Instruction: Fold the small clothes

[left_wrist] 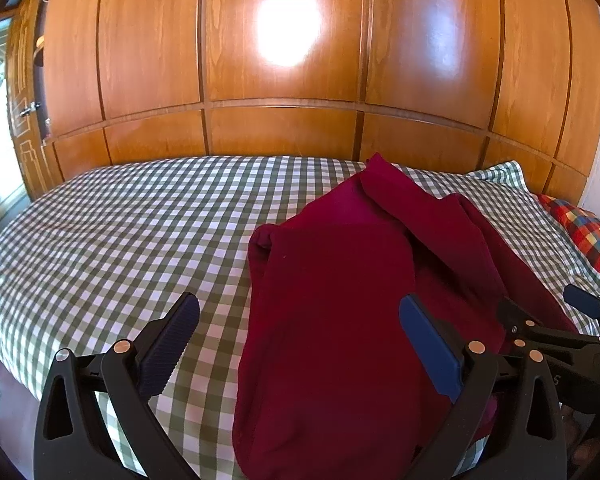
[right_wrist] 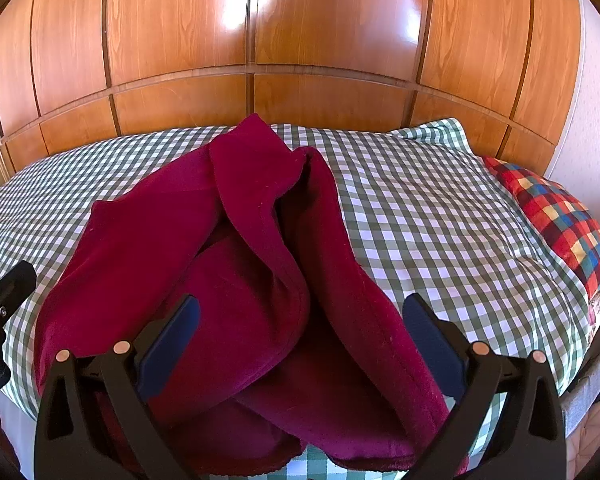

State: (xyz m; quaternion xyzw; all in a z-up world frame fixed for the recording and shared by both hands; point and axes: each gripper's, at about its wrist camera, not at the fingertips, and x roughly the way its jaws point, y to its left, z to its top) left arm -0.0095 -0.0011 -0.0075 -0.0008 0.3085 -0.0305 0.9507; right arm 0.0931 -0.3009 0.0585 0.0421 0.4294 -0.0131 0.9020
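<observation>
Dark red fleece garment (left_wrist: 332,320) spread on green-and-white checked bedsheet (left_wrist: 120,240), toward the near right part of the bed in the left wrist view. Lumpy, partly doubled over itself; one long flap (left_wrist: 400,196) running from the middle out to the far edge, tip close to the wooden wardrobe panels (left_wrist: 280,60). Rolled bit of fabric at the garment's left edge, mid-bed.

Left gripper (left_wrist: 300,340) released, jaws spread wide, nothing pinched. Left finger (left_wrist: 172,344) over bare sheet just left of the garment; right finger (left_wrist: 432,352) over the red fabric. Contact with the cloth not clear.

Right gripper (right_wrist: 300,344) also spread wide, jaws apart, fabric bunched between and under them but not clamped. Both pads over the garment's near part; left pad (right_wrist: 168,352) against a raised fold, touching or just above, hard to say. In the right wrist view, thick hemmed fold (right_wrist: 260,240) running near to far through the middle, a second layer (right_wrist: 340,260) draped to its right. Near hem of the garment at the bed's near edge.

Right gripper also seen at the right edge of the left wrist view (left_wrist: 580,320); left gripper's black body at the left edge of the right wrist view (right_wrist: 4,300).

Red-blue-yellow plaid pillow (right_wrist: 560,216) at far right of bed, apart from the garment. Glare patches on the wardrobe panels.
</observation>
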